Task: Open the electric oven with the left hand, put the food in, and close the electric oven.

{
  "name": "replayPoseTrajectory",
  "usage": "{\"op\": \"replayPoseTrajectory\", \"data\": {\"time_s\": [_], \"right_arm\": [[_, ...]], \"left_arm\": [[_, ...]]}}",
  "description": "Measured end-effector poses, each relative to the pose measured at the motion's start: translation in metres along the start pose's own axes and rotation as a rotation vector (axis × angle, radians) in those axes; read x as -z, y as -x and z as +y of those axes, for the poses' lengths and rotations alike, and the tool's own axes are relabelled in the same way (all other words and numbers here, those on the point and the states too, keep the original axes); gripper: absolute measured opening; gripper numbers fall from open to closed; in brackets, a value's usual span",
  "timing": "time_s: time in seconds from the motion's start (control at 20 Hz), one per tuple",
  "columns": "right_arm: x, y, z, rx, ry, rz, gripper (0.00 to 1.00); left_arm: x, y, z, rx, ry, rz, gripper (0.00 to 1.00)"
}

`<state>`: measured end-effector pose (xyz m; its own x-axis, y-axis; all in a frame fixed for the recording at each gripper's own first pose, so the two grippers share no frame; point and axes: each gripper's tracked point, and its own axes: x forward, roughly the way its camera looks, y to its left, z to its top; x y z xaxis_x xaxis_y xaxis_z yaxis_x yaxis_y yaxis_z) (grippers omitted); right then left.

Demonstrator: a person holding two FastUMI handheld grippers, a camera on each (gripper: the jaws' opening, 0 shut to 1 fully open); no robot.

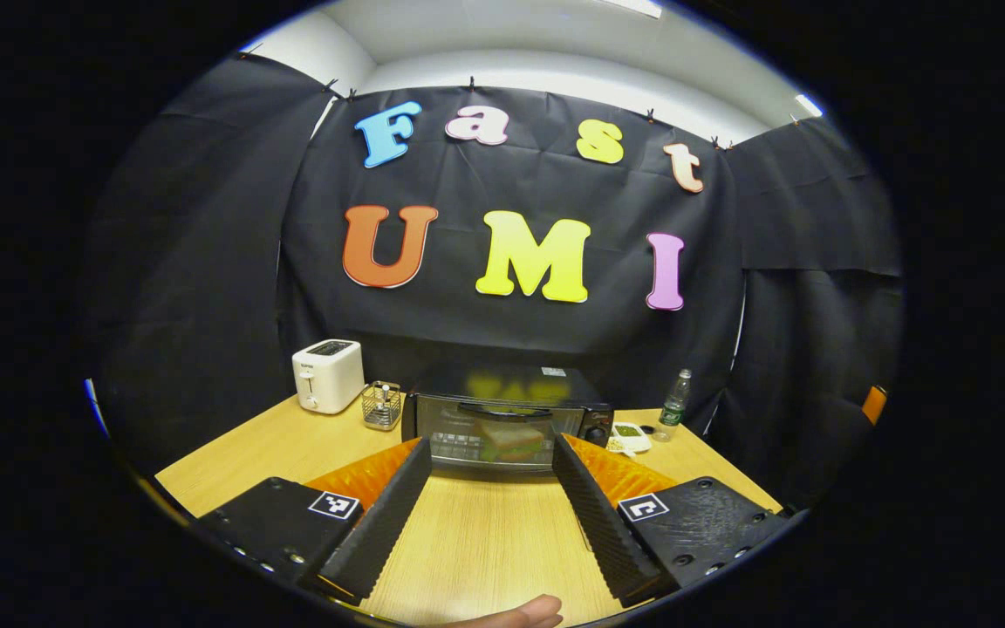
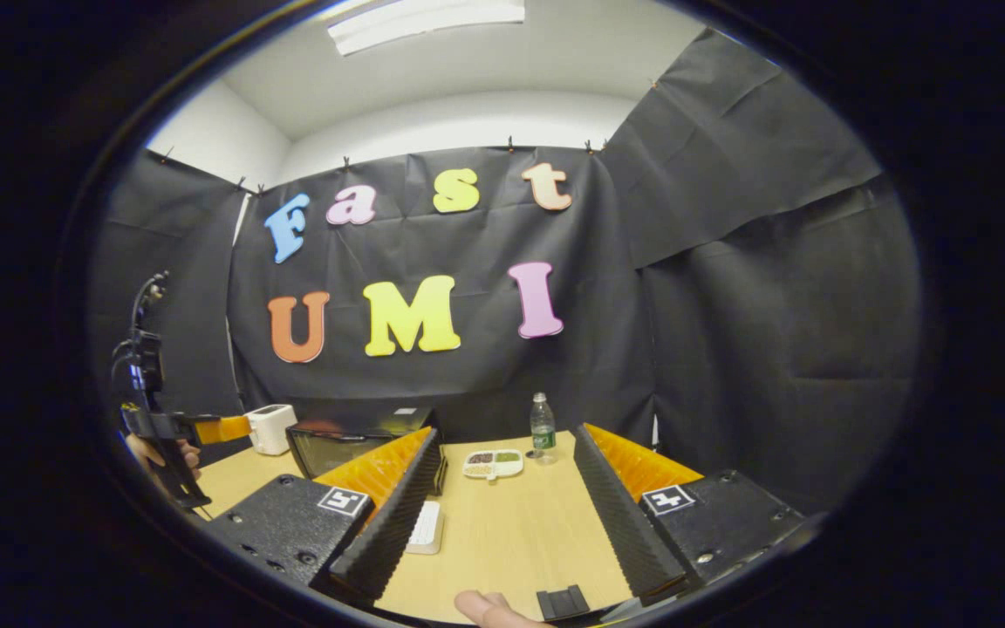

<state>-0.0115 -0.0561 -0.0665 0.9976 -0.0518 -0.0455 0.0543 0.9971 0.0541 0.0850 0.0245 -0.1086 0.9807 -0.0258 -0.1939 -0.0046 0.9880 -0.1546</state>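
The black electric oven [image 1: 502, 417] stands at the back of the wooden table, door shut, handle across its top edge. Through the glass I see a pale bread-like piece of food [image 1: 511, 440] on the rack. My left gripper [image 1: 491, 453] is open and held a little in front of the door, touching nothing. In the right gripper view the oven [image 2: 337, 447] sits at the left, and the left gripper [image 2: 232, 429], held by a hand, is level with it. My right gripper [image 2: 507, 440] is open over the table with nothing between its fingers.
A white toaster [image 1: 328, 375] and a small wire basket [image 1: 381, 406] stand left of the oven. A divided dish [image 2: 494, 464] and a plastic bottle [image 2: 542, 427] are to its right. A flat white object [image 2: 426, 528] lies beside my right gripper's left finger.
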Motion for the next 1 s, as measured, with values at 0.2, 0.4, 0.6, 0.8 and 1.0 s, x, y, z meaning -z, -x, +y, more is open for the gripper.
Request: {"op": "replayPoseTrajectory", "data": {"time_s": [0.2,0.4,0.6,0.8,1.0], "right_arm": [[-0.017,0.026,0.011,-0.025,0.011,-0.062,0.97],[-0.016,0.038,0.021,-0.038,0.054,-0.08,0.96],[-0.005,0.042,0.028,-0.054,0.067,-0.062,0.97],[0.001,0.042,0.024,-0.053,0.058,-0.055,0.97],[-0.002,0.045,0.022,-0.045,0.07,-0.065,0.97]], "left_arm": [[-0.013,0.06,0.004,-0.028,-0.024,-0.042,0.93],[-0.019,0.114,-0.006,-0.019,-0.042,-0.13,0.93],[-0.013,0.137,-0.004,-0.024,-0.069,-0.154,0.92],[-0.008,0.139,-0.006,-0.023,-0.054,-0.155,0.93],[0.0,0.135,-0.007,-0.025,-0.089,-0.138,0.93]]}}
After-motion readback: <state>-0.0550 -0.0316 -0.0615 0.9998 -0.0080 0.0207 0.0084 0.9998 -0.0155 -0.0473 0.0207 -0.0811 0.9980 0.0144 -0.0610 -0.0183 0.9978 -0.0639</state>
